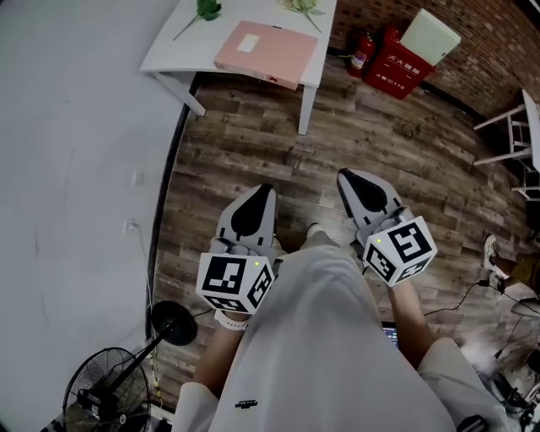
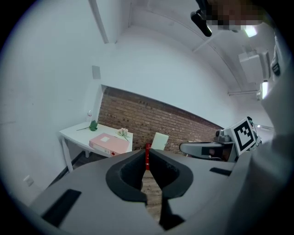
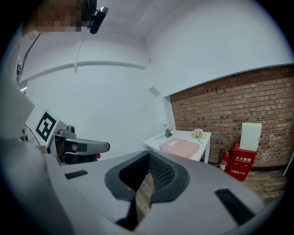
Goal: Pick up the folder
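A pink folder (image 1: 266,52) with a white label lies flat on a small white table (image 1: 173,46) far ahead of me; the folder (image 2: 108,143) shows on that table in the left gripper view, and the folder (image 3: 179,148) shows in the right gripper view too. My left gripper (image 1: 263,191) and right gripper (image 1: 343,175) are held side by side over the wooden floor, well short of the table. Both are shut with nothing between the jaws. The left gripper (image 2: 147,154) and the right gripper (image 3: 148,155) each point toward the table.
A green sprig (image 1: 205,10) and pale flowers (image 1: 302,5) lie on the table by the folder. A red extinguisher box (image 1: 402,61) with a white board stands at the brick wall. A fan (image 1: 105,390) stands at lower left, another white table (image 1: 523,135) at right.
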A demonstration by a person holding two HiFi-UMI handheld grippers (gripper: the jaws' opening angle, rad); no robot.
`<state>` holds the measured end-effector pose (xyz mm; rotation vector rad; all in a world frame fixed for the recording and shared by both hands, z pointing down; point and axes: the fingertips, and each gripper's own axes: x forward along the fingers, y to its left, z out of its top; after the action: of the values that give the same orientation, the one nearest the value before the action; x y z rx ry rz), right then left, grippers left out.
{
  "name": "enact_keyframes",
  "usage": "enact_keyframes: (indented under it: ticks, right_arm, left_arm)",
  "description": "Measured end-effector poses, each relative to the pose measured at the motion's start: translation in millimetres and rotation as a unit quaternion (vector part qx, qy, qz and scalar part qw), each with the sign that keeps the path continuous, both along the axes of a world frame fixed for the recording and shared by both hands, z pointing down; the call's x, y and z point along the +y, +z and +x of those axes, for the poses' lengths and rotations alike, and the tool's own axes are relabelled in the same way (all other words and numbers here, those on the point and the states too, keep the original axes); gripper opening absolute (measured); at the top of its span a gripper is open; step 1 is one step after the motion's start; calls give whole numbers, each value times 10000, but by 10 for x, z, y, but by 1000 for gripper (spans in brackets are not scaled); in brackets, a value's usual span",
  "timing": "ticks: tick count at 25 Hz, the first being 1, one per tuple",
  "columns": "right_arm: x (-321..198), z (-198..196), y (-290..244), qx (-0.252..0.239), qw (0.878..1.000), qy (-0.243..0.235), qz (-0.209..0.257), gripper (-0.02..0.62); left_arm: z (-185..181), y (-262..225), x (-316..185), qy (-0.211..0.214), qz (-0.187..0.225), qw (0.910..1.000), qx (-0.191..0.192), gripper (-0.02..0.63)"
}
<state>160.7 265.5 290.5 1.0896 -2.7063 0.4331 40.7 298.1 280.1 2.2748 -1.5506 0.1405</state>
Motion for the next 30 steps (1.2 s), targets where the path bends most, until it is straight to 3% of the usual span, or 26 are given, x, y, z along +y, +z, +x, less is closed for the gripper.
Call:
enact_keyframes:
  ticks: [17,30]
  right_arm:
    - [-248,624,202,-30,9985,-541,-110,8]
    - [-699,626,245,-101,9985,-506,-171,8]
  left_arm:
    - [707,172,-257,-326,-263,9991,-116,35]
    - [674,247,-675,-426,-303,9986,-72,35]
